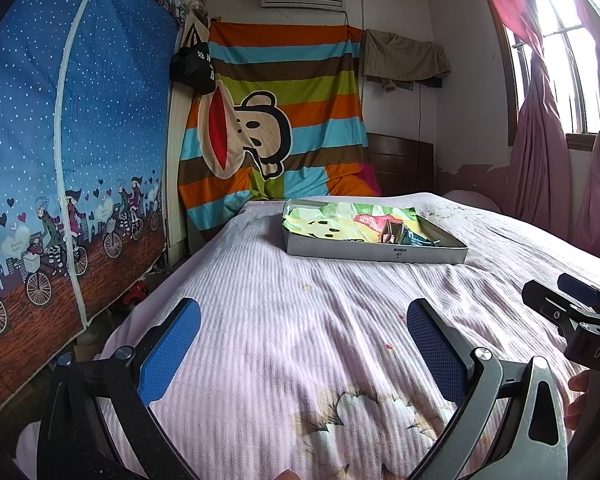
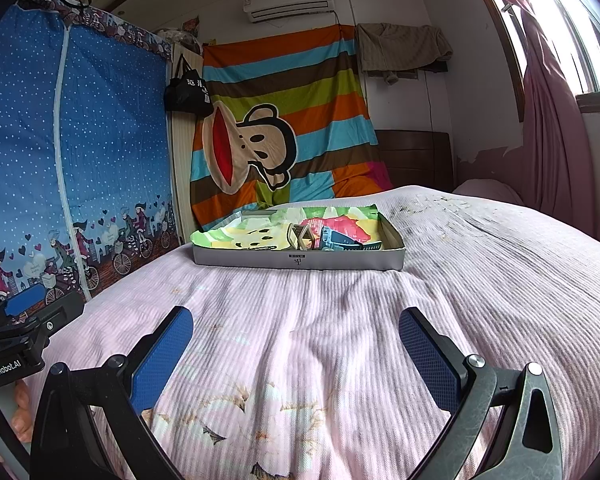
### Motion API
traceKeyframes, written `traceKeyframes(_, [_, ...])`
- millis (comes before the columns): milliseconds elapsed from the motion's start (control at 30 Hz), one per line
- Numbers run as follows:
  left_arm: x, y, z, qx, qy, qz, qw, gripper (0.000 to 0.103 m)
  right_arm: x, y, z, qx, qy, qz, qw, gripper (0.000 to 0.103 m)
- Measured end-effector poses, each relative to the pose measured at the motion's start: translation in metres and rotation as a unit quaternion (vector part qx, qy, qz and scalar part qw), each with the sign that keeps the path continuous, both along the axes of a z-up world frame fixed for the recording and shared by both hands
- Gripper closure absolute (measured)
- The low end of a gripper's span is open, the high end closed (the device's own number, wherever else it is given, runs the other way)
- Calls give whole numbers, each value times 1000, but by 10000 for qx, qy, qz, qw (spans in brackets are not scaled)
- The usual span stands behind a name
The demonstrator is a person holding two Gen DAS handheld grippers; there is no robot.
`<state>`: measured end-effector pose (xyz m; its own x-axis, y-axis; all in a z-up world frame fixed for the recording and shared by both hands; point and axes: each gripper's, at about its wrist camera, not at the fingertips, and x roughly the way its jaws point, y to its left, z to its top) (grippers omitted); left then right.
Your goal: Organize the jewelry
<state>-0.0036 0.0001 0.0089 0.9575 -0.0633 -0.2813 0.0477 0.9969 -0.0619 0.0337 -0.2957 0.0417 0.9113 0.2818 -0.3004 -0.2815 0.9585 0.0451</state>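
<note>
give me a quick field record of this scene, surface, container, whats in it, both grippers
surface: pink ribbed bedspread
container: shallow grey cardboard box, far from both grippers
lining: colourful cartoon-print cloth
contents: folded tan band beside dark blue watch
left gripper: open, empty, above bedspread
right gripper: open, empty, above bedspread

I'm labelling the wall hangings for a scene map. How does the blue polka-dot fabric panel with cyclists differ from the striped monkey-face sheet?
The blue polka-dot fabric panel is mostly one colour with small white dots; the striped monkey-face sheet has broad orange, blue, brown and green bands. The panel has a row of little cyclists low down and a white vertical seam; the sheet bears one large cartoon face. The panel hangs left of the bed, the sheet beyond it. Both are printed cloth, hanging upright.
</note>
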Motion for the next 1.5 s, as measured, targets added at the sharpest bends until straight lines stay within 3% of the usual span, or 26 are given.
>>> traceKeyframes(1200, [3, -3, -1, 8, 16, -16, 10000, 2, 0, 0, 0, 8, -5, -2, 10000, 0])
traceKeyframes(1500, [-2, 0, 2, -166, -69, -12, 9998, 2, 0, -1, 0, 1, -9, -3, 10000, 0])
